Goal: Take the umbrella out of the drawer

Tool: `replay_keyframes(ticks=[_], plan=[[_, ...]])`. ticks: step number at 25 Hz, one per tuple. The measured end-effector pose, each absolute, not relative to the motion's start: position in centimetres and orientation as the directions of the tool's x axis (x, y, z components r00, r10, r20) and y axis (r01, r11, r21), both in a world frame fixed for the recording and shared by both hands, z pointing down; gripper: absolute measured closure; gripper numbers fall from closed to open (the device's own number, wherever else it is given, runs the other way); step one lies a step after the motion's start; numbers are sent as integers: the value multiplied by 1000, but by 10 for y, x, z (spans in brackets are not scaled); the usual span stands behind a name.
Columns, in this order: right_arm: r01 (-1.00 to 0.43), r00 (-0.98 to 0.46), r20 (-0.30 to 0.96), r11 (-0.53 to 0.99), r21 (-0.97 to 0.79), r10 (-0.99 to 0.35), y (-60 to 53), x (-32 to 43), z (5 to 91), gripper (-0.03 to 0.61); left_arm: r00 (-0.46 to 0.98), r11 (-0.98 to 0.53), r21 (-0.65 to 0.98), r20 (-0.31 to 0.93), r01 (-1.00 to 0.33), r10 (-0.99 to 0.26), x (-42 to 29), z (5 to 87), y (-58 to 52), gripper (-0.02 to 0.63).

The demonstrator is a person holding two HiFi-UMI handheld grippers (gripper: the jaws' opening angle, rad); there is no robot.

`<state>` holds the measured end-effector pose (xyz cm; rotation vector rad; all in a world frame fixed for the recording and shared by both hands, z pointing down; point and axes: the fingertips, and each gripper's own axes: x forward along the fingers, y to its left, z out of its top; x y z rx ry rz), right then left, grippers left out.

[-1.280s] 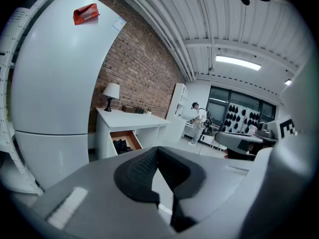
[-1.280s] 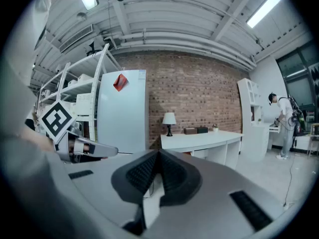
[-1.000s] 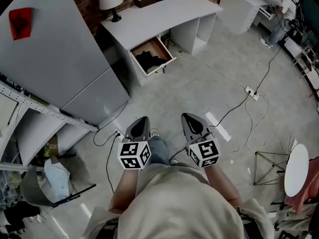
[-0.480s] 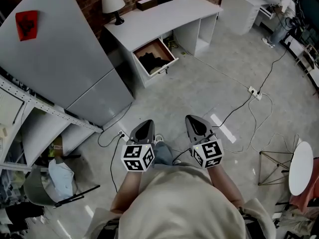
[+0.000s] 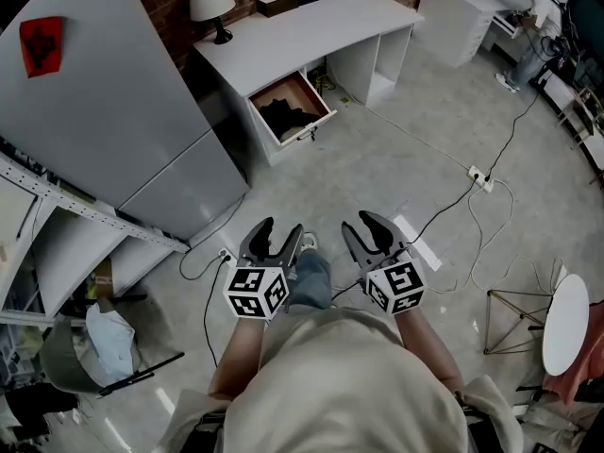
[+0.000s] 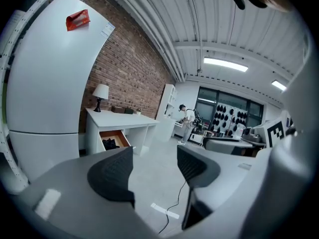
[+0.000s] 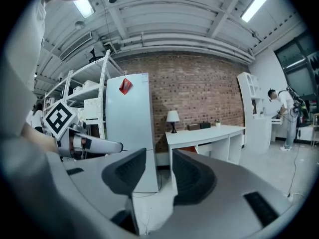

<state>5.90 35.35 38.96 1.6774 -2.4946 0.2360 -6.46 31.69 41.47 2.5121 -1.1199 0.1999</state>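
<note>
A white desk (image 5: 311, 36) stands far ahead with one wooden drawer (image 5: 289, 109) pulled open. A dark bundle, the umbrella (image 5: 285, 116), lies inside; the left gripper view shows the umbrella (image 6: 110, 144) too. My left gripper (image 5: 276, 237) and right gripper (image 5: 370, 226) hover side by side over the floor, well short of the desk. Both have just been opening and hold nothing. In the left gripper view the left gripper (image 6: 155, 168) has the wider gap. In the right gripper view the right gripper (image 7: 158, 171) has a narrow gap that frames the desk (image 7: 204, 133).
A tall grey fridge (image 5: 113, 111) stands left of the desk, with metal shelving (image 5: 57, 243) nearer at the left. A lamp (image 5: 209, 3) and boxes sit on the desk. Cables and a power strip (image 5: 481, 177) cross the floor at right. A person (image 5: 533, 17) works far back.
Both grippers' jaws were shut in the earlier frames and now stand apart, the left wider than the right. The hands have stayed roughly in place.
</note>
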Motion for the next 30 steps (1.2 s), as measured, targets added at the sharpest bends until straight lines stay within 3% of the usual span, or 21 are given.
replay_keyframes(ticks=[4, 11, 30], plan=[[-918, -396, 205, 388, -79, -895, 329, 63, 398, 343, 682, -614, 302, 256, -729, -685, -61, 419, 292, 285], [-911, -412, 214, 402, -92, -886, 264, 77, 398, 245, 679, -609, 305, 258, -733, -688, -45, 420, 224, 267], [-908, -418, 222, 409, -85, -881, 32, 70, 386, 216, 686, -608, 320, 285, -726, -670, -51, 421, 9, 253]])
